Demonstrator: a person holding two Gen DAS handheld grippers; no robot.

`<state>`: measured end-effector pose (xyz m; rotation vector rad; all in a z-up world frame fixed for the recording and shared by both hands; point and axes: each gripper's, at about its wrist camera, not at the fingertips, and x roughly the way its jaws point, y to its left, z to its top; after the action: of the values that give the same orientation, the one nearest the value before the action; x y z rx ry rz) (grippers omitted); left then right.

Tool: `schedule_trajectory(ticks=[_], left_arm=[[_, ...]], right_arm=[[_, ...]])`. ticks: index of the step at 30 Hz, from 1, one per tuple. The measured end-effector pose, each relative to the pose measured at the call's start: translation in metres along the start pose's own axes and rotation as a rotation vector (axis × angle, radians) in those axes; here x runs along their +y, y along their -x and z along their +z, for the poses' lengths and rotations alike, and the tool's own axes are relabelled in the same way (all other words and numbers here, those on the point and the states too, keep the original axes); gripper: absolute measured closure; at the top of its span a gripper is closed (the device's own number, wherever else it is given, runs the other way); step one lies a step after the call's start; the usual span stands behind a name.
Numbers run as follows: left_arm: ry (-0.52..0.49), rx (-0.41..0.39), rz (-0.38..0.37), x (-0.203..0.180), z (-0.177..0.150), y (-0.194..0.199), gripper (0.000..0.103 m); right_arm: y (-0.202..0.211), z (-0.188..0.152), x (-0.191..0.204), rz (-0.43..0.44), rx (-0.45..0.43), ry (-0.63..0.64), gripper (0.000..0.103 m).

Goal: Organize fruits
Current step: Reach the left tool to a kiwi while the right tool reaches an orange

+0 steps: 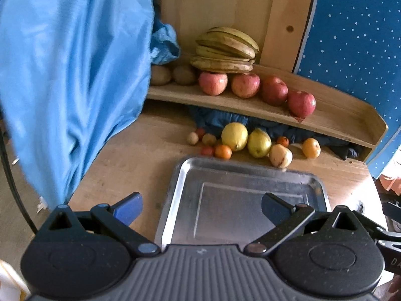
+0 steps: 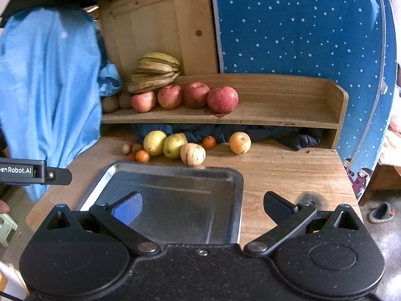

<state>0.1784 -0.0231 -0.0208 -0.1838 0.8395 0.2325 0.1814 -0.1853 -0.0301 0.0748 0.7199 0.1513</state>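
An empty steel tray [image 1: 180,175] [image 2: 235,200] lies on the wooden table. Behind it sit loose fruits: a yellow lemon [image 1: 234,136] [image 2: 154,142], a green-yellow pear [image 1: 259,142] [image 2: 174,145], a pale striped fruit [image 1: 280,155] [image 2: 193,153], small oranges [image 1: 223,151] [image 2: 142,156] and a larger orange [image 1: 311,148] [image 2: 239,142]. On the shelf [image 1: 325,123] [image 2: 275,118] rest several red apples [image 1: 245,85] [image 2: 222,99], bananas [image 1: 225,50] [image 2: 155,72] and kiwis [image 1: 184,75]. My left gripper [image 1: 201,207] and right gripper [image 2: 201,204] hover open over the tray's near side, holding nothing.
A blue cloth [image 1: 70,75] [image 2: 47,87] hangs at the left. A blue dotted panel [image 1: 356,37] [image 2: 300,25] stands at the right. Dark fabric [image 2: 275,135] is stuffed under the shelf. The other gripper's body [image 2: 35,171] pokes in at the left edge.
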Motion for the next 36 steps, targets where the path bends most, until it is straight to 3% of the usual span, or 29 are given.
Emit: schedule_trajectory(ticks=[13,27,36], left_arm=[[-0.152,0.087,-0.131,0.039,0.062,-0.089,0.0],[-0.211,0.172,-0.135,0.065,0.08,-0.149,0.0],[-0.162,0.211,-0.108,0.074,0.093,-0.175,0.0]], right_arm=[[-0.074,0.022,0.06,-0.098,0.062,-0.082,0.0],[-0.126,0.032,0.104,-0.001,0.198,0.003,0.0],[-0.159,0.042,0.113,0.08,0.222,0.029,0.002]])
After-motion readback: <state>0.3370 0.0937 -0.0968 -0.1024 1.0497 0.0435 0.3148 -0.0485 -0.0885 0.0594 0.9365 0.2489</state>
